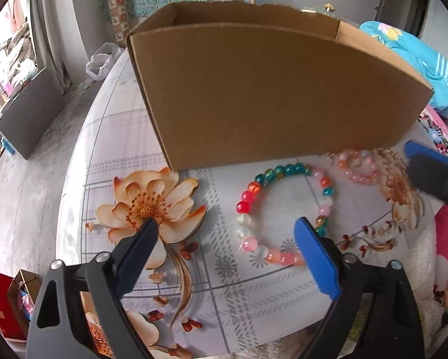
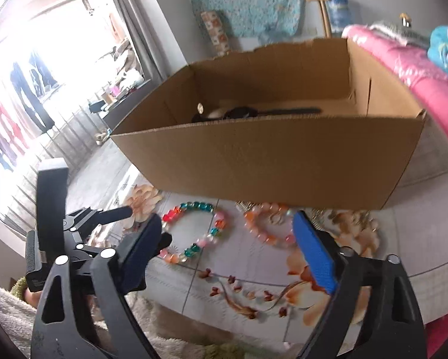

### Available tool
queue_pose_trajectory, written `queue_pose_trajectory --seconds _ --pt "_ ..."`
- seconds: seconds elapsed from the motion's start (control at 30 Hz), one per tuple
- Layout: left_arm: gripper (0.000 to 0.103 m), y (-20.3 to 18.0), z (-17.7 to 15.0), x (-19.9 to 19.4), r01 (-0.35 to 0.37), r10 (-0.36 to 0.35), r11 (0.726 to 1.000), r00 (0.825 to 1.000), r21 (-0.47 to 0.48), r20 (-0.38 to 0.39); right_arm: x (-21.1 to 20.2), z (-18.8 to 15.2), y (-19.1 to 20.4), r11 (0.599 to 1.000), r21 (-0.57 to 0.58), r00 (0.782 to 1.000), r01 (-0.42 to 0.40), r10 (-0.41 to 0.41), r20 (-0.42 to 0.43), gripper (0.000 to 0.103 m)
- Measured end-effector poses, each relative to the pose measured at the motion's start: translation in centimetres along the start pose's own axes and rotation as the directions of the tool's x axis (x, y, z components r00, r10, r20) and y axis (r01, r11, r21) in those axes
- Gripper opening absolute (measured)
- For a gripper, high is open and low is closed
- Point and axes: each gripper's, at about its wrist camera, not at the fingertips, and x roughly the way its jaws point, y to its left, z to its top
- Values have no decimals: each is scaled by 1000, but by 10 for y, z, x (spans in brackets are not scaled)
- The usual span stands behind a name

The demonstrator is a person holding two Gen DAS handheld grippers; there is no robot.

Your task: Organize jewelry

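Left gripper (image 1: 227, 230), jaws spread and empty, above multicolored bracelet (image 1: 284, 212) lying flat before cardboard box (image 1: 269, 95); right gripper (image 2: 227, 230) likewise spread; box contents indistinct.

The cardboard box (image 1: 272, 95) looks like plain brown corrugated paperboard, matt and unprinted, with a torn, ragged top edge at the back. The table covering (image 1: 230, 287) is smooth and faintly glossy, like vinyl, printed with peach flowers and grey lines. The multicoloured bracelet (image 1: 284, 212) has glassy, shiny beads, some clear red and teal, others milky white and pink. The pink bracelet (image 1: 355, 167) looks equally glossy and translucent. The left gripper (image 1: 227, 239) is matt black plastic with bright metal screws, and its fingers (image 1: 316, 257) carry blue ribbed pads. The pink cloth (image 2: 409, 74) looks soft, quilted and matt.
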Motion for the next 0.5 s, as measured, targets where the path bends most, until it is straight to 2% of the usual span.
queue_pose_trajectory --seconds 0.1,0.27,0.4,0.5 --pt "76 -1 2 -4 1 -2 1000 1000 11 22 10 0 -1 999 30 998 -30 32 -47 64" --pt "61 -1 5 1 14 -14 999 1000 31 16 28 0 5 998 39 993 -46 50 -109 50" --pt "49 -2 9 10 28 -28 998 1000 47 -5 43 0 13 998 30 986 -49 53 -159 41" --pt "43 -8 12 13 16 -16 996 1000 83 -1 51 1 18 1000 8 983 -27 28 -180 39"
